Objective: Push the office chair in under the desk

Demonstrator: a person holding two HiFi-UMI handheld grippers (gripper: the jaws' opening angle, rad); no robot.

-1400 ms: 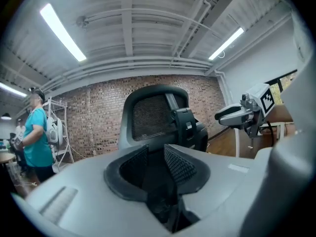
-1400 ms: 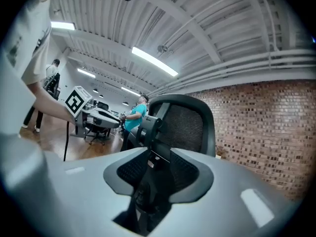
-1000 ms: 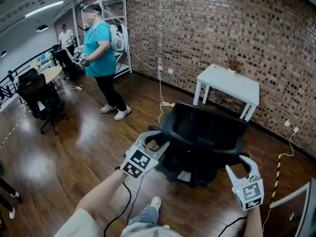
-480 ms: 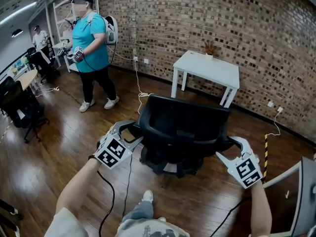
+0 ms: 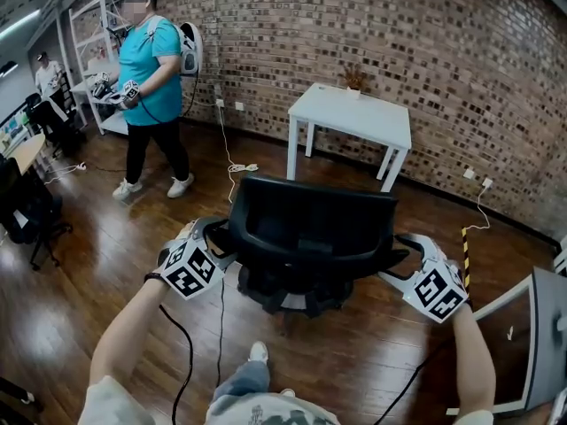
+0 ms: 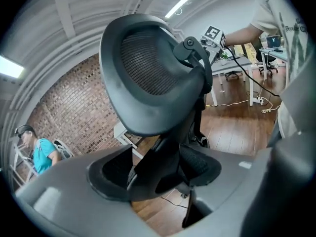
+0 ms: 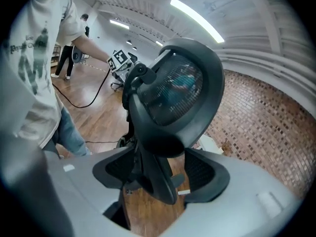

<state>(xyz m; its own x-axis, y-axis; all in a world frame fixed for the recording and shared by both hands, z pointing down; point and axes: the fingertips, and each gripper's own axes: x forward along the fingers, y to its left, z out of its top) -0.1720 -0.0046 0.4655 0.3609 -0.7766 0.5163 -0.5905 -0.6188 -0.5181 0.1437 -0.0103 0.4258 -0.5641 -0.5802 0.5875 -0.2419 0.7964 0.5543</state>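
Note:
The black office chair (image 5: 310,237) stands on the wood floor with its back toward me. The white desk (image 5: 354,118) is behind it against the brick wall. My left gripper (image 5: 215,237) is at the chair's left side and my right gripper (image 5: 406,255) at its right side. Both sets of jaws are opening. In the left gripper view the mesh backrest (image 6: 153,68) rises above the left gripper (image 6: 160,169), and a dark strut of the chair stands between the pads (image 6: 116,169). The right gripper (image 7: 160,174) likewise straddles a strut below the backrest (image 7: 177,93).
A person in a teal shirt (image 5: 146,69) stands at the back left holding grippers. Cables (image 5: 235,162) trail over the floor near the desk. More black chairs (image 5: 27,211) stand at the left. A grey panel (image 5: 545,326) is at the right, and my shoe (image 5: 257,352) is below the chair.
Both grippers have come up to the chair's two sides and their jaws have widened. The chair and desk now sit more centrally in the head view.

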